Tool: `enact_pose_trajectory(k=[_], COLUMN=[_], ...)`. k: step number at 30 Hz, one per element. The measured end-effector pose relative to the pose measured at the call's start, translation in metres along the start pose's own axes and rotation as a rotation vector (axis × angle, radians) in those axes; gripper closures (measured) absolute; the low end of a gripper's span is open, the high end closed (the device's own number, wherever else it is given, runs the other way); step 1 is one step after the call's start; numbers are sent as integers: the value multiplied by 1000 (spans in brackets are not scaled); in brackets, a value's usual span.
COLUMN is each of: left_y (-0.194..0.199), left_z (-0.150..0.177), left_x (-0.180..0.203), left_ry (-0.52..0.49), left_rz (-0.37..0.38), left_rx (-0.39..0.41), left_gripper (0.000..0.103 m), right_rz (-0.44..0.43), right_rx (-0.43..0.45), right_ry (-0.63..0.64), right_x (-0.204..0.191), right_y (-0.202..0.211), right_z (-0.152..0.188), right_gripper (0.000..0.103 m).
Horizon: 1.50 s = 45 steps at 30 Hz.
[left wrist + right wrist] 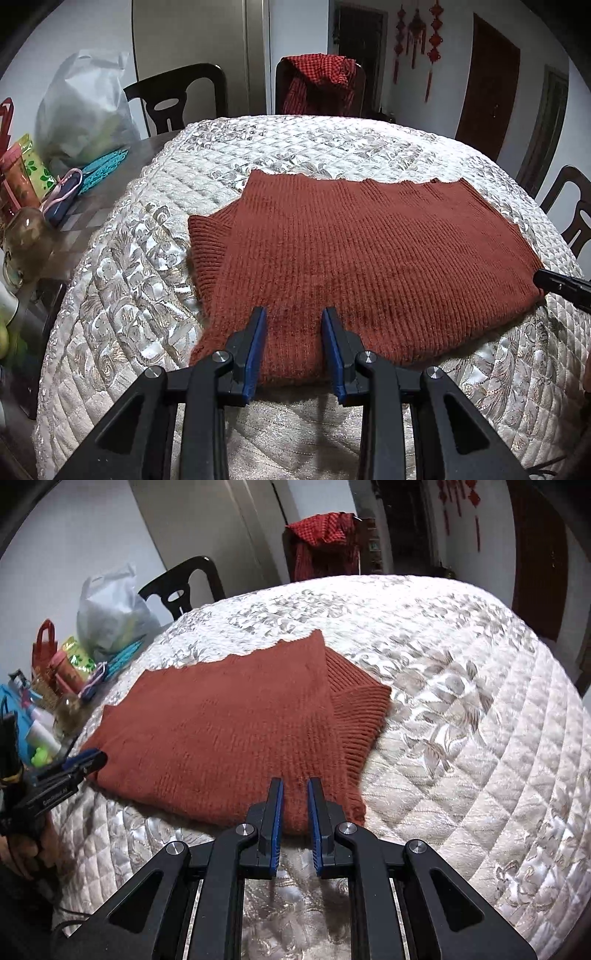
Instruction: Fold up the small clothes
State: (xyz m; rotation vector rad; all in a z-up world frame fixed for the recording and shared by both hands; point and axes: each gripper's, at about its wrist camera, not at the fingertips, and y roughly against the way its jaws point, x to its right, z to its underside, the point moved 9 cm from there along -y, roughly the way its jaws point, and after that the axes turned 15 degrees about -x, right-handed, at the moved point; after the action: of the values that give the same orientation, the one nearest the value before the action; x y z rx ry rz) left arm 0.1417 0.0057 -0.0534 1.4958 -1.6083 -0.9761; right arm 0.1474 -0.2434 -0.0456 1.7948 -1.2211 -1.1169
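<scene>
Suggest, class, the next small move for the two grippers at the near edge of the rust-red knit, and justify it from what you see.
Probably close both grippers on the near edge. The left gripper and right gripper each straddle the near edge of the rust-red knit, jaws apart, with cloth between the fingers. The knit lies flat on the quilted cover, so it needs gripping before the edge can be lifted and folded away.

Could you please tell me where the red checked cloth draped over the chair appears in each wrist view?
Left wrist: red checked cloth at top centre, behind the table.
Right wrist: red checked cloth at top, slightly right of centre.
Shared landmark: rust knit sweater on the quilted cover.
</scene>
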Motion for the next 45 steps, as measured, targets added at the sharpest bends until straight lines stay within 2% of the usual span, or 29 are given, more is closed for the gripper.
enact_pose_trajectory(k=[7, 16, 20, 22, 24, 26, 29, 35, 43, 44, 45], left_y=[5, 20, 19, 15, 10, 9, 5, 0, -7, -8, -9], left_z=[5, 29, 41, 44, 43, 39, 32, 25, 12, 11, 9], left_x=[-8, -32, -32, -31, -31, -32, -39, -47, -49, -50, -50], left_ry=[38, 125, 164, 174, 199, 223, 275, 351, 350, 350, 351], left_rz=[83, 157, 209, 235, 262, 279, 309, 370, 342, 339, 334], left_rx=[-6, -5, -35, -51, -60, -54, -49, -35, -34, -34, -35], left_gripper=[70, 70, 70, 69, 64, 63, 61, 60, 61, 64, 68], right_rz=[-10, -37, -119, -178, -222, -258, -280, -382, -383, -377, -366], right_rx=[7, -1, -34, -34, -25, -29, -26, -20, -3, -1, -1], right_ry=[-30, -109, -162, -178, -188, -207, -227, -321, -359, -364, -364], right_x=[8, 27, 28, 23, 20, 17, 16, 23, 23, 24, 24], right_y=[5, 18, 14, 12, 12, 11, 6, -2, -5, -5, -6], right_z=[3, 22, 35, 40, 37, 32, 23, 8, -3, -5, -5], right_gripper=[90, 89, 86, 79, 61, 56, 56, 56, 56, 58, 65])
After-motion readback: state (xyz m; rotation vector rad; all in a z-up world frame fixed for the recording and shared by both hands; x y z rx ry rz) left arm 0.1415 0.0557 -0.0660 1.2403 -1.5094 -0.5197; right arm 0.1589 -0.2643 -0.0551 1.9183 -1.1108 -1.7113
